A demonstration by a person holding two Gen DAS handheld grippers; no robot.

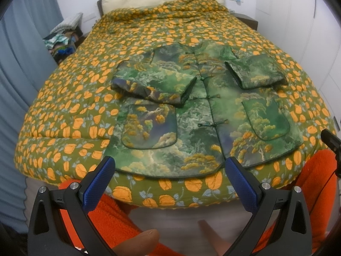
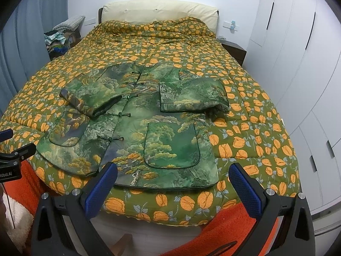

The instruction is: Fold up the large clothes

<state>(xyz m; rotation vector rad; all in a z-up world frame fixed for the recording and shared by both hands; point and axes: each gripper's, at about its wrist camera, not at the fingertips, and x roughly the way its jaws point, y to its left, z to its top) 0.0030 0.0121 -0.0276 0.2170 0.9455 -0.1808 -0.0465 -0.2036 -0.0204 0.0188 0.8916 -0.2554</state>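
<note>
Nearby, a cream headboard (image 2: 159, 8) and white wardrobe (image 2: 298, 64) flank the quilt (image 2: 255, 132).

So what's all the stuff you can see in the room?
jacket: one, green tree print, flat on the bed, both sleeves folded in
quilt: one, olive with orange flowers, covering the bed
headboard: one, cream, far end
clothes pile: one, mixed colours, left of the bed
nightstand: one, dark, right of the bed
wardrobe: white, right wall
curtain: blue-grey, left
left tool: one, black with blue pads, open, empty
right tool: one, same, open, empty
</note>
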